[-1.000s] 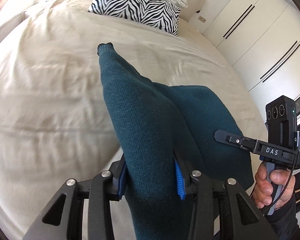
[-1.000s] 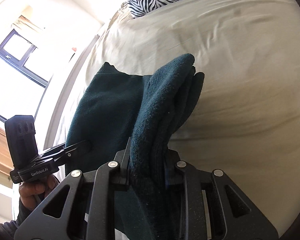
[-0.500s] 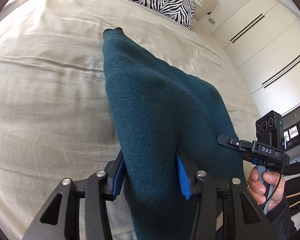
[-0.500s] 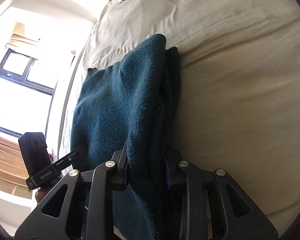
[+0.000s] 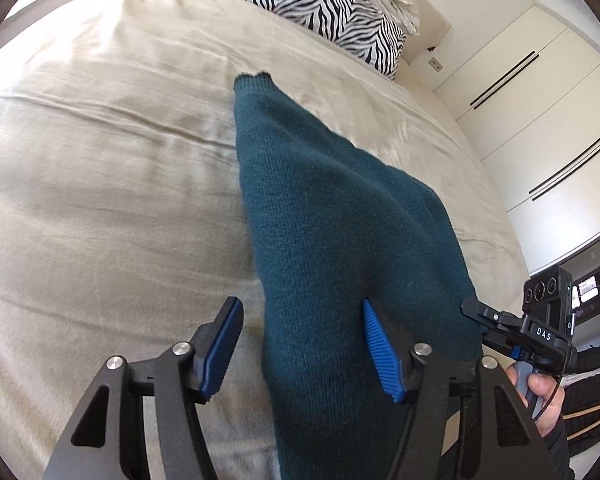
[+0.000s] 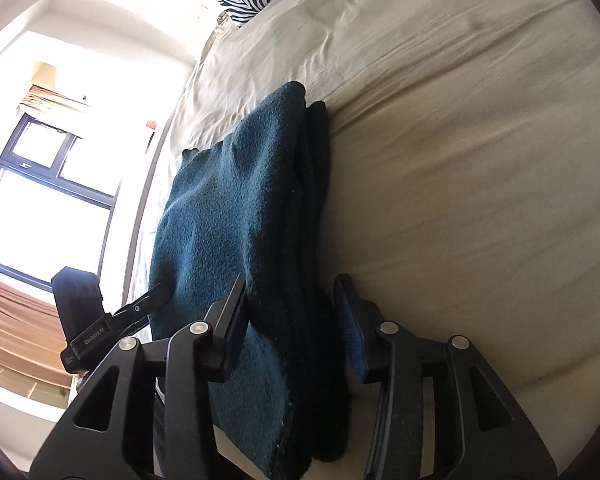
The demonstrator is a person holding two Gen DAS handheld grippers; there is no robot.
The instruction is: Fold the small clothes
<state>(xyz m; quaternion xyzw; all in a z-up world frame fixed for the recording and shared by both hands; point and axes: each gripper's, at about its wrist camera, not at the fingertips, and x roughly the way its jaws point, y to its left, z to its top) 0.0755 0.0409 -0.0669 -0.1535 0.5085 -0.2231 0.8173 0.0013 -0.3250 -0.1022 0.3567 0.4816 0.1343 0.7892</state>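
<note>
A folded teal sweater (image 5: 340, 240) is laid on a beige bedspread (image 5: 100, 200), one sleeve stretched toward a zebra-print pillow (image 5: 332, 12). The left gripper (image 5: 300, 344) is seen with its jaws opening, the sweater between them, one blue pad clear of the knit. The right gripper (image 6: 290, 320) is likewise opening around the folded edge. White wardrobe doors (image 5: 540, 120) are seen beyond.

Sweater's (image 5: 340, 240) near end is cut off below.

Left gripper (image 5: 300, 340) and right gripper (image 6: 296, 316) angled down, jaws seemingly mid-opening.
</note>
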